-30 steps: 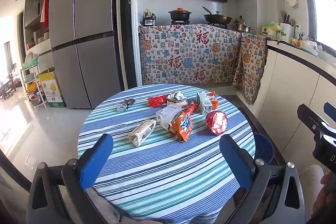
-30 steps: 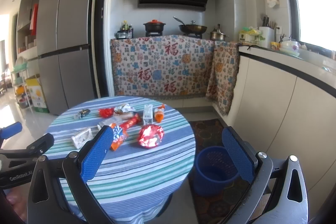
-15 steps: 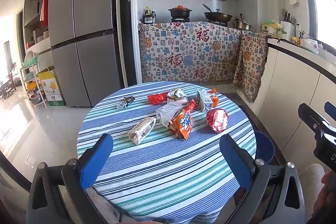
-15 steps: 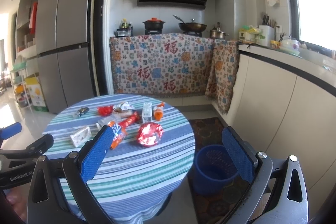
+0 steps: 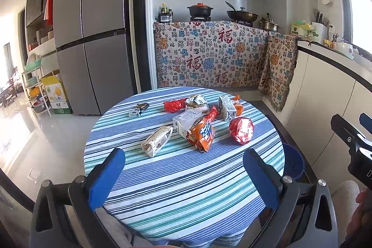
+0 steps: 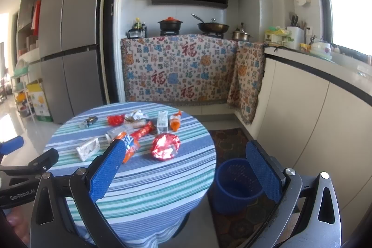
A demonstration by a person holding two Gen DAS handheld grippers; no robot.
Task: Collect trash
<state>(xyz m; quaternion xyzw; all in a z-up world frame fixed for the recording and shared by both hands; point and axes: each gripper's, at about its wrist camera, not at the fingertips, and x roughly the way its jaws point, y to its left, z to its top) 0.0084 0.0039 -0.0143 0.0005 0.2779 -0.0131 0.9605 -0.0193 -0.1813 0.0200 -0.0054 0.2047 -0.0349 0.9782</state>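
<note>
Several pieces of trash lie on a round table with a blue striped cloth (image 5: pixel 186 178): a crumpled red foil wrapper (image 5: pixel 241 130), an orange snack bag (image 5: pixel 202 134), a white carton (image 5: pixel 186 119), a rolled paper wrapper (image 5: pixel 157 141), a small red wrapper (image 5: pixel 174 105) and a small dark wrapper (image 5: pixel 139 109). My left gripper (image 5: pixel 183 176) is open and empty above the table's near side. My right gripper (image 6: pixel 186 169) is open and empty, right of the table; the red foil wrapper (image 6: pixel 165 146) lies ahead of it. A blue bin (image 6: pixel 234 185) stands on the floor by the table.
A grey fridge (image 5: pixel 93 38) stands at the back left. A counter draped with a patterned cloth (image 5: pixel 209 57) holds pots at the back. White cabinets (image 6: pixel 313 120) run along the right. A rack and boxes (image 5: pixel 48 94) stand at the far left.
Both views have drifted slightly, so the table and trash sit a little higher in the frames. Both grippers stay open and empty.
</note>
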